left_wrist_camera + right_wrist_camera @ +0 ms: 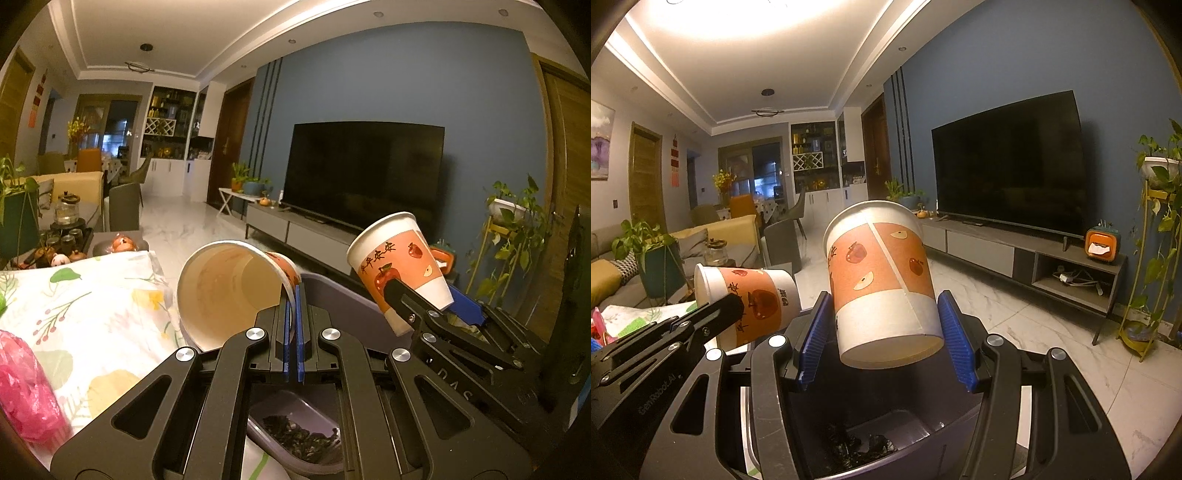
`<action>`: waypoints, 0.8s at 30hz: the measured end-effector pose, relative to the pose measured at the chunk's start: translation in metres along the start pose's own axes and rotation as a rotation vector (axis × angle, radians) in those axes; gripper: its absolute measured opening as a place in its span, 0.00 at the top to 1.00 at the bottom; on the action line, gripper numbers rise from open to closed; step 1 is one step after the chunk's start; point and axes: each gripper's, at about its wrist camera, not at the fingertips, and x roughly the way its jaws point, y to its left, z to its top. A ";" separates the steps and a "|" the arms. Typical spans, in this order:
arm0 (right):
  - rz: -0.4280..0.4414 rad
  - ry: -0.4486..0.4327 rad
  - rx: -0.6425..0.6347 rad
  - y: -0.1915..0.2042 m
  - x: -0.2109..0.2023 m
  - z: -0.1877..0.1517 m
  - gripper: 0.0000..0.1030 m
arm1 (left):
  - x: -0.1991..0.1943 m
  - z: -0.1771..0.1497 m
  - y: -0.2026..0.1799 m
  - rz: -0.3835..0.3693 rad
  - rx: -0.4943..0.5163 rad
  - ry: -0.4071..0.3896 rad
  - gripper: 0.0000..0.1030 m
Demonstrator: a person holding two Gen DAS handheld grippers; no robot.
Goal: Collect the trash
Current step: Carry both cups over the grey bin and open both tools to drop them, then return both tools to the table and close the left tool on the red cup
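Both cups were over the grey bin (886, 424), unreleased. Left gripper (294, 314) pinched one cup's (229, 291) rim; right gripper (886, 328) clasped the other (882, 280). Pink bag (22, 387) possibly still uncollected.

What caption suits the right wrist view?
Right tool grips a paper cup above a grey bin.
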 end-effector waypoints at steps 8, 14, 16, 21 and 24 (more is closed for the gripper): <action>-0.001 0.015 0.016 -0.002 0.005 0.002 0.44 | -0.002 0.000 0.008 0.006 -0.019 0.007 0.75; 0.004 0.017 -0.004 0.004 0.009 -0.001 0.28 | -0.022 -0.001 0.024 0.061 -0.062 -0.030 0.35; 0.018 0.006 -0.008 0.006 0.007 -0.002 0.27 | -0.031 -0.003 0.030 0.098 -0.070 -0.039 0.30; 0.022 -0.001 -0.013 0.010 -0.001 -0.002 0.23 | -0.054 -0.007 0.039 0.188 -0.082 -0.059 0.21; 0.026 -0.006 -0.009 0.011 -0.009 -0.004 0.22 | -0.068 -0.011 0.044 0.238 -0.081 -0.060 0.20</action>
